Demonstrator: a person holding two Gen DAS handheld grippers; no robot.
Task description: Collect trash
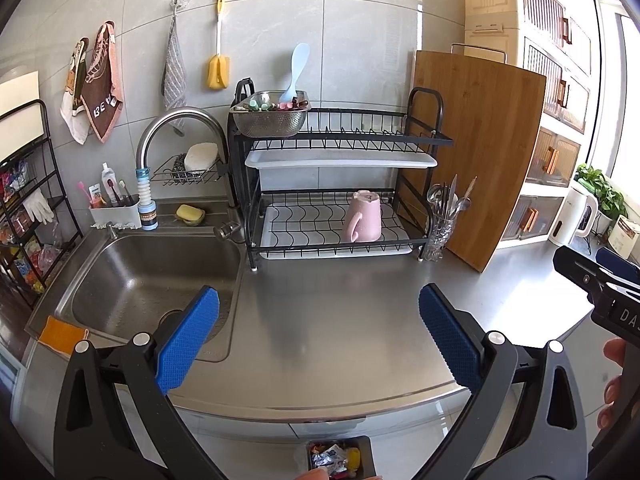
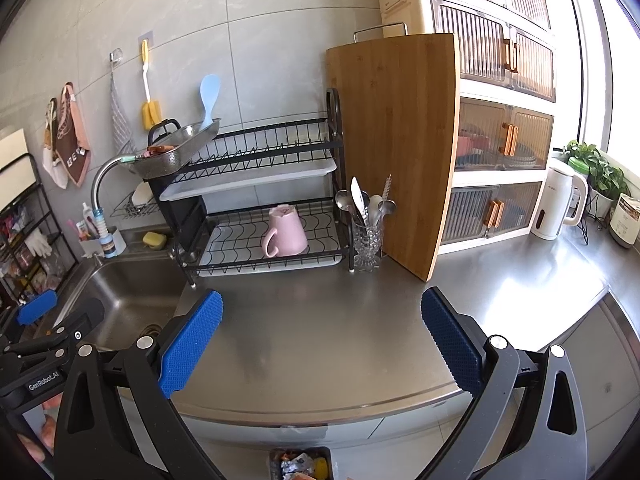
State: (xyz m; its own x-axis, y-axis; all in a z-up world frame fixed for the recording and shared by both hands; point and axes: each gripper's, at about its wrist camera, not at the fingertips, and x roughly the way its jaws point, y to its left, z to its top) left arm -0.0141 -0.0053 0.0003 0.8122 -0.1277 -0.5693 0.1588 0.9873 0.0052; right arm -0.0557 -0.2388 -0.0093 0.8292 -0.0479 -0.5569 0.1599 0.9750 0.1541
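Observation:
A dark trash bin (image 1: 362,446) holding several crumpled wrappers (image 1: 332,456) stands on the floor below the counter's front edge; it also shows in the right wrist view (image 2: 326,454). My left gripper (image 1: 318,336) is open and empty, held above the steel counter (image 1: 340,312). My right gripper (image 2: 322,340) is open and empty above the same counter (image 2: 340,320). The right gripper also shows at the right edge of the left wrist view (image 1: 596,276). The left gripper shows at the left edge of the right wrist view (image 2: 38,308).
A steel sink (image 1: 100,280) lies at the left, with a faucet (image 1: 168,128). A black dish rack (image 1: 428,140) with a pink mug (image 1: 362,216) stands at the back. A wooden cutting board (image 1: 480,152), a cutlery glass (image 1: 440,220) and a white kettle (image 2: 556,204) stand to the right.

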